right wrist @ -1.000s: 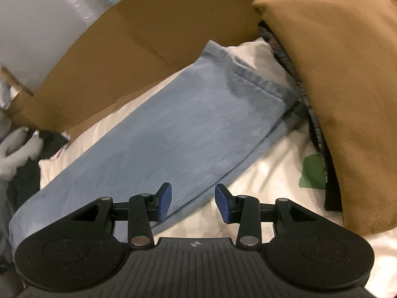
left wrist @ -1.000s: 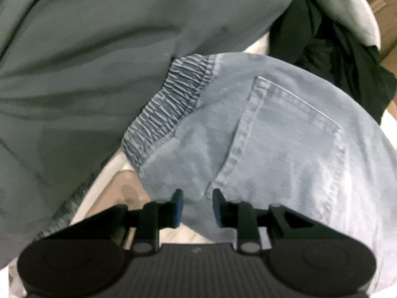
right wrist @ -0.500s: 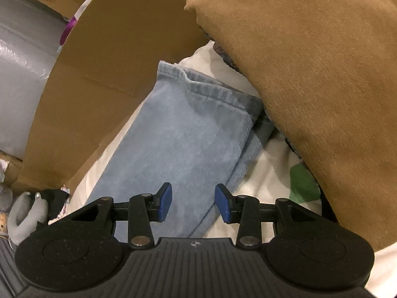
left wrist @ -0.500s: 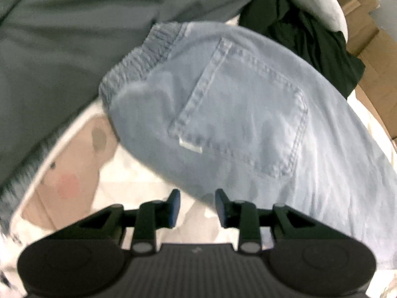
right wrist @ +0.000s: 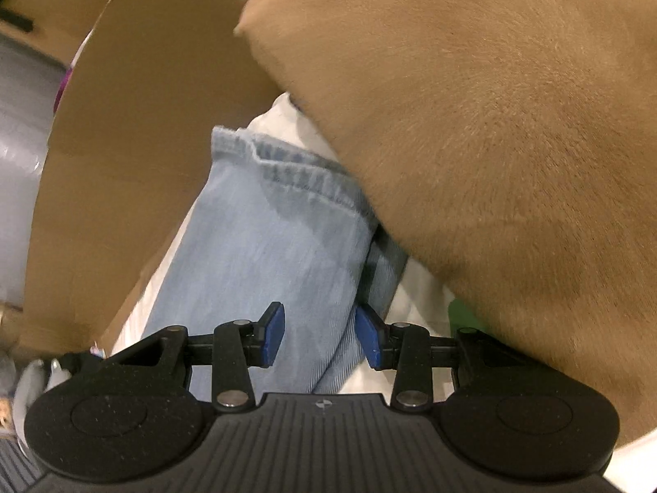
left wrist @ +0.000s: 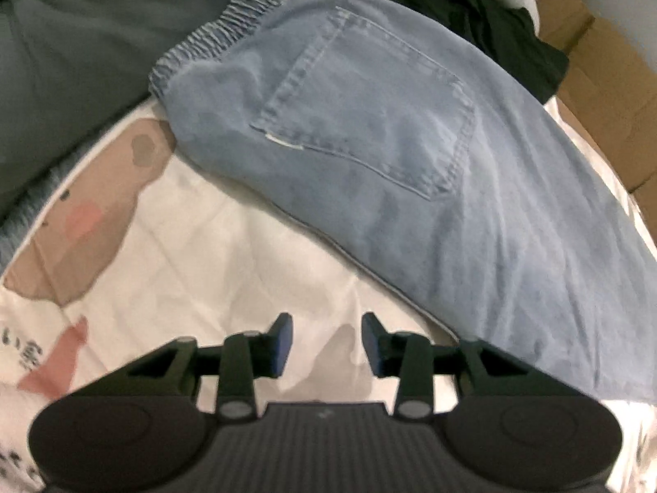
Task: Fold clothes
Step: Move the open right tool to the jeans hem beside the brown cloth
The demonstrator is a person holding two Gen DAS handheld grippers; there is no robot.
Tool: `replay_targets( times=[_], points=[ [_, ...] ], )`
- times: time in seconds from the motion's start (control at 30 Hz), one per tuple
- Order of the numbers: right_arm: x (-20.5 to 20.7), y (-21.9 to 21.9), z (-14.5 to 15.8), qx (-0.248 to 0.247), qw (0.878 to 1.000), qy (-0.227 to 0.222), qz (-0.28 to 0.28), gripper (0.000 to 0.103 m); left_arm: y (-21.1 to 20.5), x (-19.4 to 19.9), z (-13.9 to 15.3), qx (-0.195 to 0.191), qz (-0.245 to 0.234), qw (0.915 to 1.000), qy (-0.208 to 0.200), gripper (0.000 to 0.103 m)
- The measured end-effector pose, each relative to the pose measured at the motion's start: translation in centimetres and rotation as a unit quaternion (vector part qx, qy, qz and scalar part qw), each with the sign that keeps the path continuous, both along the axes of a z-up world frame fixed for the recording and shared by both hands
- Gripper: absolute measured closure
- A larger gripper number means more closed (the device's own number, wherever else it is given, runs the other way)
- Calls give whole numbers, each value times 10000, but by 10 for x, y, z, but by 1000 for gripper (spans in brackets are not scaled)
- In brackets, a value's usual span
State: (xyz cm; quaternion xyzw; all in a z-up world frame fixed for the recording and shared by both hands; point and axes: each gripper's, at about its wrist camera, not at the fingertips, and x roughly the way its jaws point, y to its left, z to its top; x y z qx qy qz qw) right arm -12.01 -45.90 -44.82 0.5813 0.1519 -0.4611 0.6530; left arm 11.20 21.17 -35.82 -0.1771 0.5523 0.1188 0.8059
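Light blue jeans (left wrist: 390, 123) lie on a white printed sheet (left wrist: 213, 246), back pocket up, elastic waistband (left wrist: 213, 45) at the far left. My left gripper (left wrist: 326, 345) is open over bare sheet, just short of the jeans' near edge, with nothing between its fingers. In the right wrist view the trouser leg (right wrist: 271, 254) runs away from me to its hem (right wrist: 283, 164). My right gripper (right wrist: 318, 335) is open and straddles the leg's right edge near the hem end, blue pads apart from the cloth.
A grey-green garment (left wrist: 82, 41) covers the far left, a black garment (left wrist: 472, 12) lies beyond the waistband. A brown plush blanket (right wrist: 492, 143) overhangs the hem on the right. A cardboard panel (right wrist: 143, 123) borders the left, with cardboard boxes (left wrist: 595, 61) at the far right.
The left gripper has pulled back from the seat of the jeans to over bare sheet. The right gripper has moved along the leg toward the hem and now straddles its edge.
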Motion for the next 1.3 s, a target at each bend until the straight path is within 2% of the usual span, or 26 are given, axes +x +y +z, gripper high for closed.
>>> replay_targets(
  times=[0.07,0.1,0.17,0.33,0.4,0.47,0.63,0.7,0.77,0.83,0.87,0.9,0.93,0.97,1.0,1.17,1.3],
  points=[
    [1,-3,-2,44,9999,-50,-76,60,-3,-2,0,-138,51,9999,-16,63],
    [1,-4,-2,39,9999,-75,-97,66,-4,-2,0,-206,77,9998,-25,63],
    [1,-6,-2,28,9999,-113,-117,100,-7,-4,0,-334,132,9993,-44,63],
    [-3,-6,5,-73,9998,-120,-117,102,-15,-5,1,-426,129,9990,-31,63],
    [-9,-3,6,-59,9991,-358,-233,102,-16,-7,1,-469,134,9988,-27,63],
    [-13,-2,7,-94,9992,-340,-193,102,-18,-8,0,-493,112,9987,-21,63],
    [-17,-1,-2,-56,9996,-217,-169,102,-19,-13,-2,-443,2,9990,45,63],
    [-20,-3,-5,-8,9993,-359,-141,102,-19,-15,-3,-503,21,9987,67,63],
    [-26,-7,-12,217,9971,-725,-108,99,-19,-17,-7,-576,42,9983,104,63],
    [-32,-8,-11,288,9969,-724,-50,97,-19,-19,-10,-649,63,9978,142,63],
    [-35,-5,-7,232,9977,-642,-5,92,-20,-20,-11,-678,67,9976,152,63],
    [-35,-3,-7,226,9976,-648,26,86,-21,-21,-12,-700,63,9974,148,62],
    [-34,-1,-9,247,9972,-701,51,69,-21,-22,-12,-722,62,9973,140,61],
    [-32,1,-11,268,9968,-754,76,60,-22,-23,-12,-749,66,9971,130,61],
    [-31,3,-13,288,9963,-807,101,57,-22,-23,-12,-785,71,9968,116,60],
    [-24,12,-23,392,9932,-1070,226,54,-24,-23,-10,-905,83,9959,-38,58],
    [-22,12,-30,393,9915,-1232,109,54,-25,-18,-10,-1034,182,9944,-139,57]
  ],
)
